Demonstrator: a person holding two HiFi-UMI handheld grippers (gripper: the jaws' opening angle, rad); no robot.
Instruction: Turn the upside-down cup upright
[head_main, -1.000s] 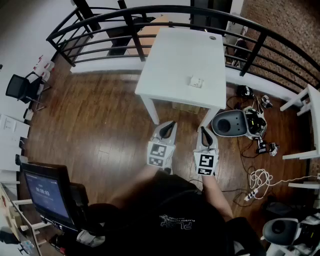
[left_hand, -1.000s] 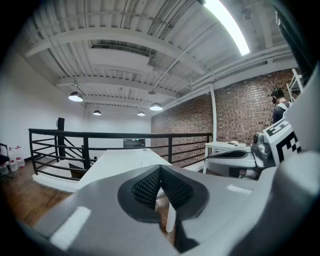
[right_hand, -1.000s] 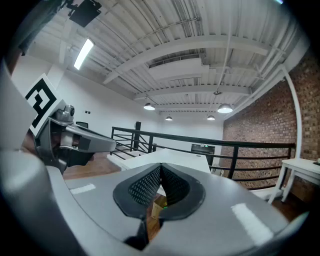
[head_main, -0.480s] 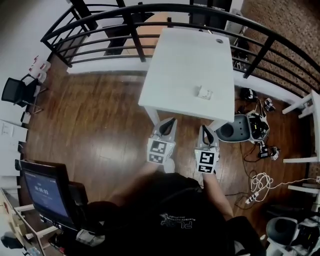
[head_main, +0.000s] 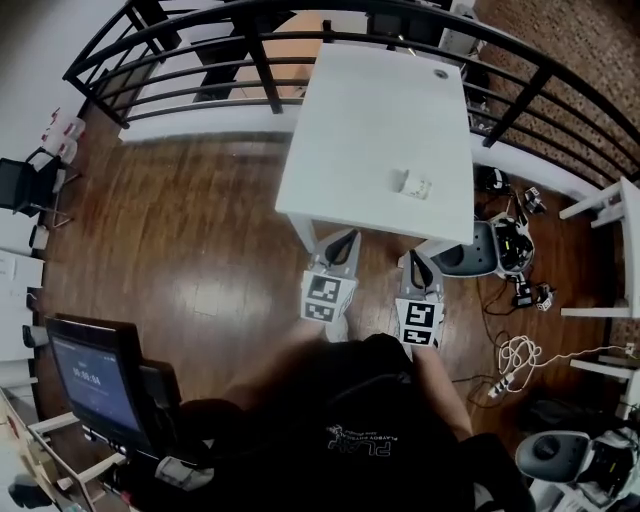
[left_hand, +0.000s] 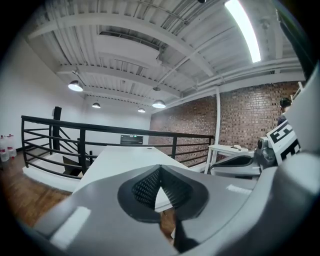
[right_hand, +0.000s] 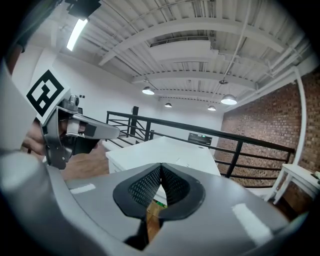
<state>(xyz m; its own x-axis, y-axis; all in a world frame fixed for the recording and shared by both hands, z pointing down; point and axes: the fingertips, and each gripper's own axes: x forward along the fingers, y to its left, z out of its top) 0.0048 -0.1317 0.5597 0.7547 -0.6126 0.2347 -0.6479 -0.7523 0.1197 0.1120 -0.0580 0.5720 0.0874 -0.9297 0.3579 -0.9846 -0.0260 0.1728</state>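
Note:
A small whitish cup (head_main: 411, 183) stands on the white table (head_main: 370, 110), toward its near right part; I cannot tell which way up it is. My left gripper (head_main: 341, 243) and right gripper (head_main: 417, 265) are side by side over the wooden floor, just short of the table's near edge. Both point at the table and hold nothing. In the left gripper view the left gripper (left_hand: 160, 170) has its jaws closed together, with the table (left_hand: 120, 160) ahead. In the right gripper view the right gripper (right_hand: 161, 167) is likewise shut, and the left gripper (right_hand: 75, 130) shows at the left.
A black railing (head_main: 300, 30) curves round behind the table. On the floor to the right lie a grey shell-shaped device (head_main: 480, 250) and loose cables (head_main: 515, 355). Another white table (head_main: 600, 200) stands at the right, and a monitor (head_main: 95, 385) at the near left.
Both grippers and the person have come forward toward the table's near edge. The table now sits closer below the camera. Both pairs of jaws stay shut.

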